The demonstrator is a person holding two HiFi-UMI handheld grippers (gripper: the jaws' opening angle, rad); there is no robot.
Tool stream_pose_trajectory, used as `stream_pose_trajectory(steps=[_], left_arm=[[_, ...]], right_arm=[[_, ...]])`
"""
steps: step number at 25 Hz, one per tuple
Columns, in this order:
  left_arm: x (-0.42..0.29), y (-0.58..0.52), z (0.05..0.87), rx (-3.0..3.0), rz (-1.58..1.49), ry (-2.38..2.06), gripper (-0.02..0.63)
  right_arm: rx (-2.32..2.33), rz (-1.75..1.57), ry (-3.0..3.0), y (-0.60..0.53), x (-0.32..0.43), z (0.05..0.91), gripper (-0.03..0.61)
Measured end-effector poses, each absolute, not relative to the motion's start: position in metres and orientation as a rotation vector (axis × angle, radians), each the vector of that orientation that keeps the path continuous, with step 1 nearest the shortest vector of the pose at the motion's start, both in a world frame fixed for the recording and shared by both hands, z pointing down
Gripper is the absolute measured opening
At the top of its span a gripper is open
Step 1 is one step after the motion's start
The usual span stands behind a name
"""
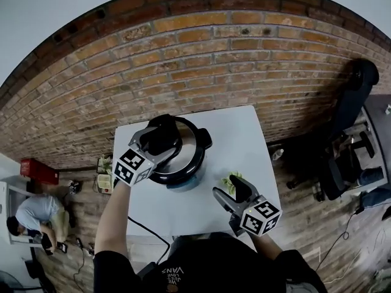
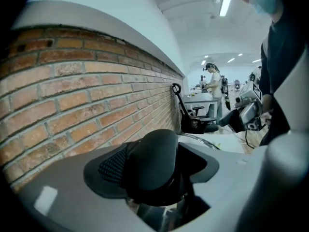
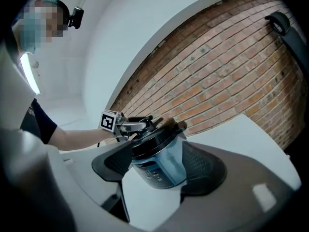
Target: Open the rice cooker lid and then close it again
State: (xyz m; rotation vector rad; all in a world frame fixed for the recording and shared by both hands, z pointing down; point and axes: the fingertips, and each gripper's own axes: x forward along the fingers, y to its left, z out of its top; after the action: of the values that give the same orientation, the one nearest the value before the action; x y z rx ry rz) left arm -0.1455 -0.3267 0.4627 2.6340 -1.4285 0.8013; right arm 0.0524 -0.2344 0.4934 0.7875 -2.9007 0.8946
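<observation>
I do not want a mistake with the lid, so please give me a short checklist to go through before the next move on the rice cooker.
1. Lid seated on the rice cooker: ok, it looks closed.
2. Lid handle between the left gripper's jaws: ok.
3. Jaws clamped on the handle: not ok, they stand wide around it.
4. Right gripper clear of the cooker: ok, it is apart over the table, jaws open and empty.
5. Cooker fully on the table: ok.

The white table point(image 1: 244, 145) carries the rice cooker point(image 1: 182, 182), lid point(image 1: 190, 140) seemingly shut.
</observation>
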Motion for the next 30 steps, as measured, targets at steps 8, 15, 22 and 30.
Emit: stream_pose_trajectory(steps=[8, 15, 22, 30], left_arm=[[-0.164, -0.287, 0.447, 2.504, 0.643, -1.791, 0.31], [-0.176, -0.23, 0.435, 2.43, 0.534, -1.973, 0.31], [-0.175, -0.16, 0.428, 2.371, 0.378, -2.078, 0.31], [-0.167, -0.081, 0.425, 2.279, 0.248, -2.199, 0.308]], right_arm=[[0.672, 0.843, -2.951, -0.242, 0.05, 0.481, 0.314], [0.684, 0.789, -2.97, -0.219, 0.05, 0.469, 0.314], [0.718, 0.703, -2.986, -0.188, 0.055, 0.459, 0.314], [0.728, 0.63, -3.012, -0.14, 0.059, 0.445, 0.314]])
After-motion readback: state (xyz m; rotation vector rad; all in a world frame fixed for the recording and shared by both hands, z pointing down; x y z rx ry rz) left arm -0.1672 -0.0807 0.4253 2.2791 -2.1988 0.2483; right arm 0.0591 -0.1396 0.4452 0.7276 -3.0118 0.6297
